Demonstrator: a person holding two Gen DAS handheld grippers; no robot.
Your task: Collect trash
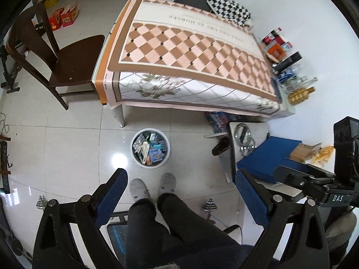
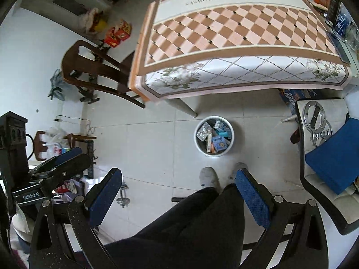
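Note:
A white round trash bin (image 1: 149, 148) (image 2: 214, 135) stands on the tiled floor in front of the table, filled with small cartons and foil blister packs. My left gripper (image 1: 180, 194) is held high above the person's legs and is open, with nothing between its blue pads. My right gripper (image 2: 178, 191) is likewise open and empty, well above the floor and short of the bin. The right gripper also shows at the right edge of the left wrist view, and the left gripper at the left edge of the right wrist view. The table (image 1: 193, 51) (image 2: 235, 29) carries a checked cloth with a bare top.
A dark wooden chair (image 1: 56, 60) (image 2: 96, 71) stands left of the table. A white chair (image 2: 325, 179) with a blue box (image 1: 267, 157) and metal rings sits at right. Bottles and boxes (image 1: 285, 62) crowd the table's far right end. Dumbbells (image 1: 209, 206) lie on the floor. The person's slippered feet (image 1: 152, 185) are near the bin.

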